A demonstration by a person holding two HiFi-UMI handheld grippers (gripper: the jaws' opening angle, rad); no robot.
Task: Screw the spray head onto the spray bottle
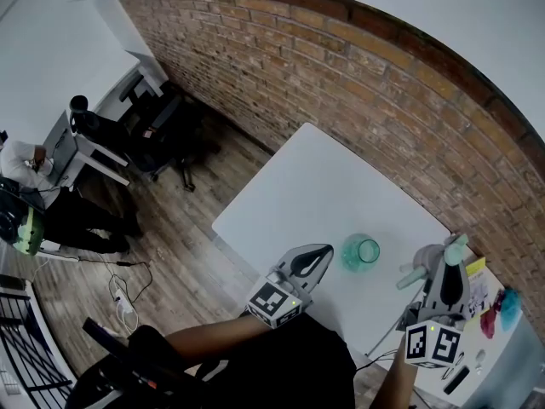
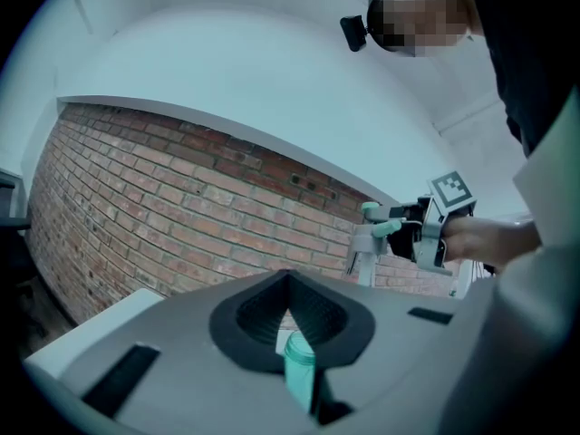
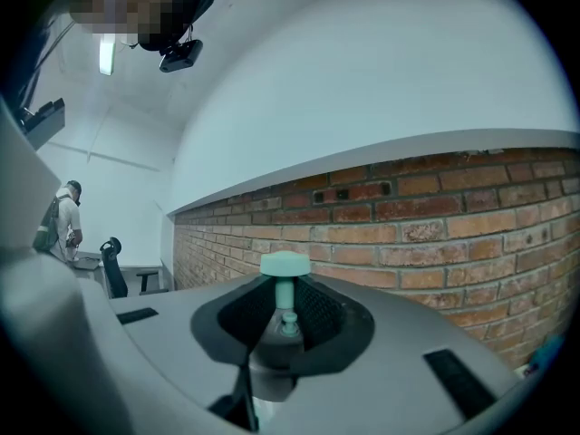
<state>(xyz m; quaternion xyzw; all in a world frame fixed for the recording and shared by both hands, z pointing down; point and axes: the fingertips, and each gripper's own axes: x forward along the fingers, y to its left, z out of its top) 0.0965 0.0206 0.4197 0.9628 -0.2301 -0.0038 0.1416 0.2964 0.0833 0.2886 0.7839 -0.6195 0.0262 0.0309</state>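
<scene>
Bottle (image 1: 353,259), translucent teal and round-bodied, is standing upright on the white table (image 1: 324,186) with its neck open and uncapped. The spray head (image 1: 432,267), grey with a teal nozzle and teal trigger, is hanging over the table's right edge. It is near the bottle but apart from it, and not yet screwed on. The right gripper (image 1: 449,273) is gripping it, its jaws pressing on the grey body. In the right gripper view a teal cap-like part and a thin stem are rising between the pads. The left gripper (image 1: 326,250) is lying level just beside the bottle's left side, jaws brought together with nothing pinched. Whether its tips are touching the bottle is not showing. In the left gripper view only a teal sliver of the bottle is showing in the slit under the closed pads, the jaws covering the rest. The spray head's tube is showing thinly there and is hard to make out from above. Small coloured items (image 1: 492,307) at the right rim are blurring together. Both arms are running off the bottom edge.
</scene>
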